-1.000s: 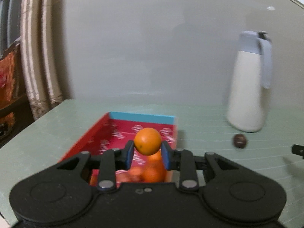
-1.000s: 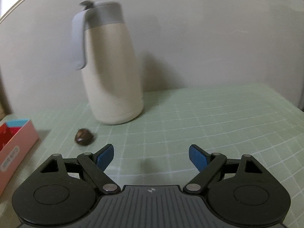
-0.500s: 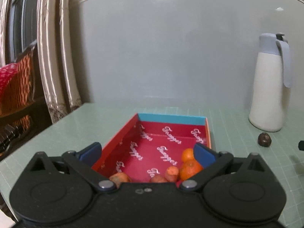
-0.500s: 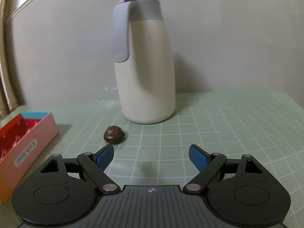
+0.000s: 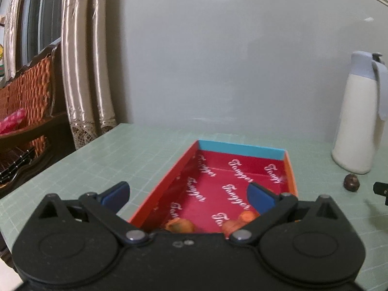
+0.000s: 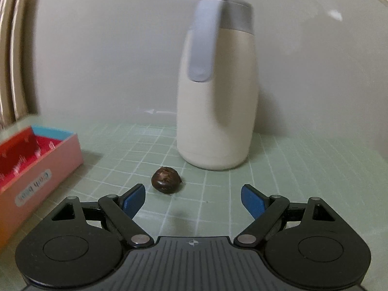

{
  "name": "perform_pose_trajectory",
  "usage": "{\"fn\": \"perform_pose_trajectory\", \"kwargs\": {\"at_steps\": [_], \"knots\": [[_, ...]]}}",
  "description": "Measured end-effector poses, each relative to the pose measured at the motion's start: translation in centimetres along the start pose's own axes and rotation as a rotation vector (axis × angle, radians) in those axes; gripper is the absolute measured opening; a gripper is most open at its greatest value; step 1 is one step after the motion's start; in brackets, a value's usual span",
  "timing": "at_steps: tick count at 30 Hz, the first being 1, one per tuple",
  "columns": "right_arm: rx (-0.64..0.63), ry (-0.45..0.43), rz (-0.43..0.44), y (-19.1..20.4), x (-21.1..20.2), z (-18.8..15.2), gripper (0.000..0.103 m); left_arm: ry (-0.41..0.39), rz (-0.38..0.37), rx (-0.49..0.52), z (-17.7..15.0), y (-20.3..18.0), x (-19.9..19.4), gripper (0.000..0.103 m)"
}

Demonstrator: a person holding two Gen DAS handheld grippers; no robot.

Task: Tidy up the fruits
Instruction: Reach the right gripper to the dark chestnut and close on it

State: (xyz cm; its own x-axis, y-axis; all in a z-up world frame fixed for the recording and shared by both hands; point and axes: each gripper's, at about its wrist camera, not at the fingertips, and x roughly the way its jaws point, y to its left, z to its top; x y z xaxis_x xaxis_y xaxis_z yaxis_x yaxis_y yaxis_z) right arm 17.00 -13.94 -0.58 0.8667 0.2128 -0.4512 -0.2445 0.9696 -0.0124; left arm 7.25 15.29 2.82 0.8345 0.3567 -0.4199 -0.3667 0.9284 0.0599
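Your left claw [image 5: 188, 192]: spread wide, holding nothing, over the red box [image 5: 242, 177] with orange fruits [image 5: 180, 225] at its near end. Your right claw [image 6: 193, 200]: spread wide, dark fruit [image 6: 166, 180] on counter [image 6: 303, 165] just beyond, near jug [image 6: 215, 97].

- Left gripper [image 5: 188, 192]: matte black body carried two round housings, silver pivot screws and angled black linkage arms ending in blue pads [image 5: 259, 197].
- Right gripper [image 6: 193, 197]: black linkages and round housings flanked a ribbed dark-grey centre plate marked with a small crosshair; fingertips [image 6: 133, 200] were blue.
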Motion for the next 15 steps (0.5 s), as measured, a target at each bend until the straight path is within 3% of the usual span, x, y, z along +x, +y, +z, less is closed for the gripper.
{"fn": "perform_pose_trajectory", "kwargs": {"at_steps": [15], "knots": [[0.023,0.067,0.005,2.5,6.3,1.3,0.086,0.034,0.064,-0.032,-0.6,4.6,1.0,0.097]]}}
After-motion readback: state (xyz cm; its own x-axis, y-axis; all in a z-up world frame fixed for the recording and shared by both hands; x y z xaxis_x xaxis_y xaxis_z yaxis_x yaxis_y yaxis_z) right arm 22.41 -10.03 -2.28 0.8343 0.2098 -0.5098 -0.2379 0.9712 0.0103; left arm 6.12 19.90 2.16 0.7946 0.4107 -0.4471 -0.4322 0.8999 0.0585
